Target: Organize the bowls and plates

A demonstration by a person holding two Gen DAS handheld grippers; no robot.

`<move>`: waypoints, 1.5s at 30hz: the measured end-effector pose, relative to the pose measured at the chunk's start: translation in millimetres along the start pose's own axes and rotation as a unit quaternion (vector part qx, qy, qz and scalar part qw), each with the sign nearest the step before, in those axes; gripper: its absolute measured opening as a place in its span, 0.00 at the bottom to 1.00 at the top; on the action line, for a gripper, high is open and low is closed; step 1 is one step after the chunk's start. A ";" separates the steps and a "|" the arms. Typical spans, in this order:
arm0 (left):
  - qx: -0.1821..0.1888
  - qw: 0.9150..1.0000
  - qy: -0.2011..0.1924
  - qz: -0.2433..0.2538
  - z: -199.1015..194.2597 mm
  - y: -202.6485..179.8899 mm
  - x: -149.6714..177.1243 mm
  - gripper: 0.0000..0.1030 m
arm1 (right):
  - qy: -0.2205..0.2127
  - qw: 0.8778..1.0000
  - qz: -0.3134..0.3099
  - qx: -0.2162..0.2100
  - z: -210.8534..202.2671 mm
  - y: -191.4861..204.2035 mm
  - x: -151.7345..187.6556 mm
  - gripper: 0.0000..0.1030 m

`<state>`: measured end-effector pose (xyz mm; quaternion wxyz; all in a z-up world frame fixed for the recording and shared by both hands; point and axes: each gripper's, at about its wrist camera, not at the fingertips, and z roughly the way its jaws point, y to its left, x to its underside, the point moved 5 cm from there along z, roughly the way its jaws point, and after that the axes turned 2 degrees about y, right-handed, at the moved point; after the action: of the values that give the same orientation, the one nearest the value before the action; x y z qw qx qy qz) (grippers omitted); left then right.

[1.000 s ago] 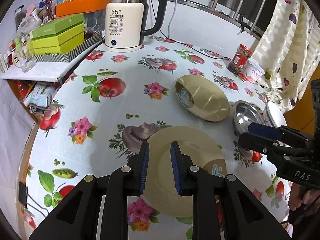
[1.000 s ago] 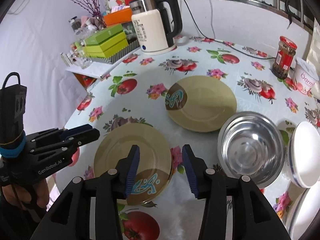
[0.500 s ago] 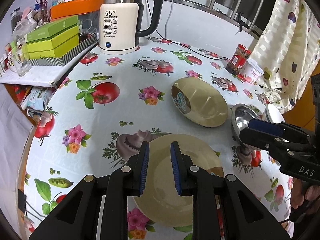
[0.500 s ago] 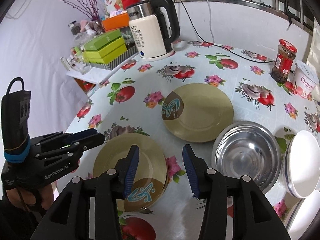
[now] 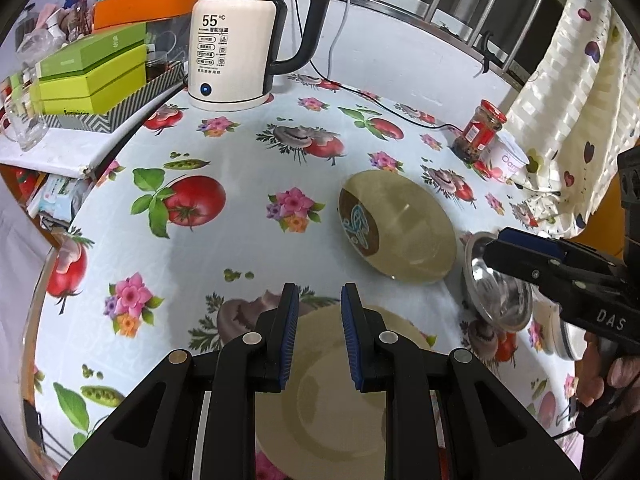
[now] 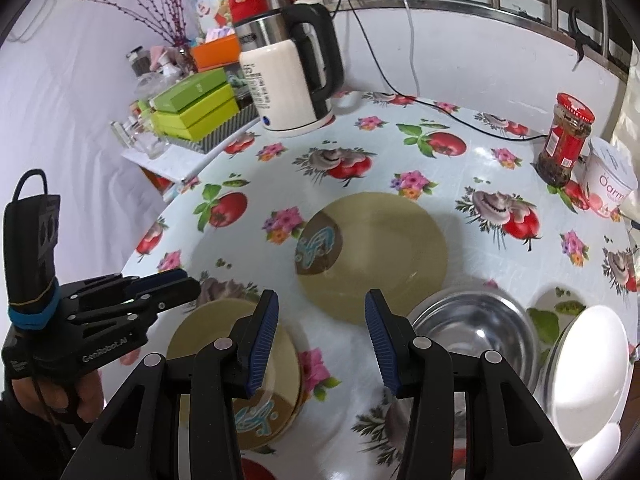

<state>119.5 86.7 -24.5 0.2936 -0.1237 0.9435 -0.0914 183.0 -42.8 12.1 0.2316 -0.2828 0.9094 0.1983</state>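
**Both claws empty above the plates**

We see a round table (image 6: pixel 460 128) under a fruit-print cloth. On it, a lone tan round plate (image 6: pixel 380 248) lies centre, far of our right claw (image 6: pixel 320 340), which stands half wide and empty. Near left sits a short stack of matching tan plates (image 6: pixel 224 336), under our left claw (image 5: pixel 318 334), narrow-gapped and empty. A steel bowl (image 6: pixel 468 332) and a white bowl (image 6: pixel 588 360) lie near right. The right claw looks nearer the lone plate.

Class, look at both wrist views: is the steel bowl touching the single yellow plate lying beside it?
Cannot tell. In the right wrist view the steel bowl's rim overlaps the yellow plate's near edge, hiding any gap; in the left wrist view the right tool covers that spot.
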 end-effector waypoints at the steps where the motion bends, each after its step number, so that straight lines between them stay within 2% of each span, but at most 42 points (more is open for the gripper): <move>1: 0.002 1.000 0.000 0.000 1.6 -0.5 -1.3 0.21 | 0.001 1.000 0.002 0.001 0.8 -3.1 -2.0 0.44; 15: 0.026 0.999 0.015 0.013 33.0 -13.3 -27.2 0.21 | 0.021 0.999 0.020 0.029 23.7 -45.4 -32.3 0.44; 21: 0.041 0.999 0.023 0.007 47.3 -17.4 -37.6 0.23 | 0.037 0.997 0.053 0.040 38.2 -70.2 -38.0 0.44; 35: 0.063 0.996 0.055 -0.020 79.6 -16.6 -45.0 0.23 | 0.081 0.993 0.076 0.038 71.4 -99.0 -42.9 0.43; 45: 0.071 0.994 0.074 -0.028 97.3 -19.0 -46.2 0.23 | 0.123 0.987 0.092 0.036 98.0 -112.5 -38.2 0.32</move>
<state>215.9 72.1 -74.2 0.2288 -0.1216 0.9499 -0.1750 309.5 -64.1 -73.1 0.1087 -0.2113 0.9598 0.1496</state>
